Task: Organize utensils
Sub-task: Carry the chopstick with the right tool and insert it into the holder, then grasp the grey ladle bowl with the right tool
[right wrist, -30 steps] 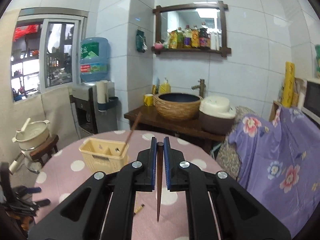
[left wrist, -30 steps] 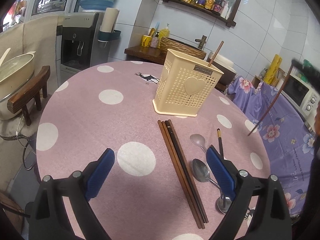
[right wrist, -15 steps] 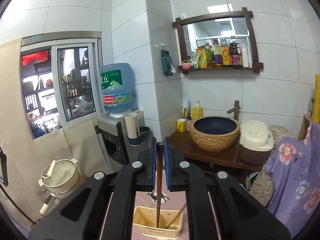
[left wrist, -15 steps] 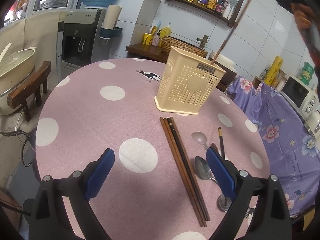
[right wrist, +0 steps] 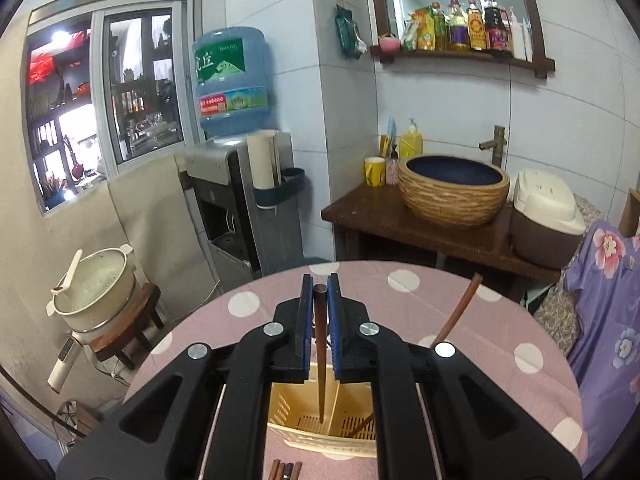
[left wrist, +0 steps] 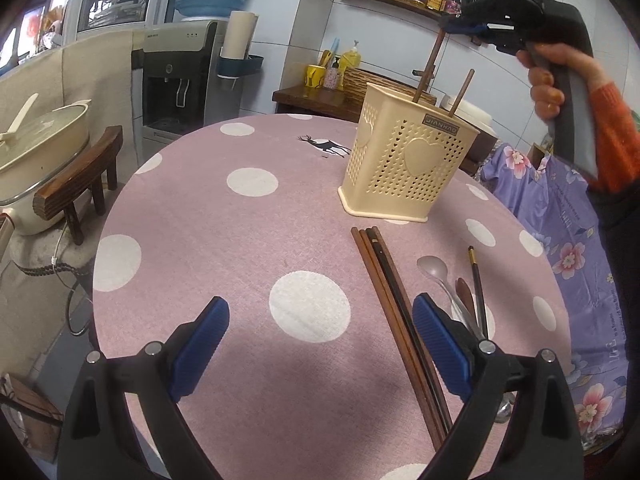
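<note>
A cream perforated utensil holder (left wrist: 408, 162) stands on the pink polka-dot table (left wrist: 224, 240). My right gripper (right wrist: 320, 286) is shut on a brown chopstick (right wrist: 320, 352) that hangs point-down into the holder (right wrist: 320, 428); it shows above the holder in the left wrist view (left wrist: 452, 26). Another chopstick (left wrist: 462, 92) leans inside. My left gripper (left wrist: 320, 344) is open and empty, low over the table's near edge. Three chopsticks (left wrist: 394, 300) lie between its fingers; spoons (left wrist: 444, 280) and a dark chopstick (left wrist: 478, 284) lie beside the right finger.
A water dispenser (left wrist: 180, 76) and a stool with a white pot (left wrist: 44, 152) stand left of the table. A wooden counter with a woven basin (right wrist: 454, 188) is behind it. A floral purple cloth (left wrist: 560, 216) covers furniture at the right.
My right gripper has swung from beside the table to above the holder and lowered the chopstick's tip into it. My left gripper has stayed open, almost still.
</note>
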A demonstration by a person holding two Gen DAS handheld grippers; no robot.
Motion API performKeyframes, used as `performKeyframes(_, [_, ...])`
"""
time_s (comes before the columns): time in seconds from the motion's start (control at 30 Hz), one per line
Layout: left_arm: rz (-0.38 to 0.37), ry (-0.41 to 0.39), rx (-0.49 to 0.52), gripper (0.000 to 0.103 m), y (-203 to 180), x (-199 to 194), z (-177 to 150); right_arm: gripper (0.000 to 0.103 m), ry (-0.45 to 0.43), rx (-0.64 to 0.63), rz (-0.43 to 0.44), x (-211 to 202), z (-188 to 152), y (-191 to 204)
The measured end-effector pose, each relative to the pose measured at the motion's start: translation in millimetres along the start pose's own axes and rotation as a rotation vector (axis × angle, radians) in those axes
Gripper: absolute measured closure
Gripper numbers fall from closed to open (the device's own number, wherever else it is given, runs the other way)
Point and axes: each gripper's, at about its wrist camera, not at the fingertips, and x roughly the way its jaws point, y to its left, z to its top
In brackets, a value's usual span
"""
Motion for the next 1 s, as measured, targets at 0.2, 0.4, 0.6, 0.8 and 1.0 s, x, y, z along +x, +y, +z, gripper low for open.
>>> performKeyframes(0.2, [0.035,-0.01,0.011,0.011,-2,4,4,0.044,-0.076,-0.027,-0.017,-33,-17,-10])
performKeyframes(0.4, [0.12,-0.062,-0.007,0.011,10,-3,12,0.043,0.031,-0.164,0.006,-71,-84,-2])
performKeyframes(0.6, [0.135,-0.058,-0.005,0.011,8,1,11,0.046,0.241,-0.241,-0.068,-59,-181,1])
performKeyframes(0.8, [0.112,-0.02,0.007,0.011,-1,8,0,0.047,0.402,-0.172,-0.08,-17,-222,-11])
performKeyframes(1.0, [0.122,-0.007,-0.009,0.011,7,8,-4,0.047,0.501,-0.137,-0.08,17,-233,-11])
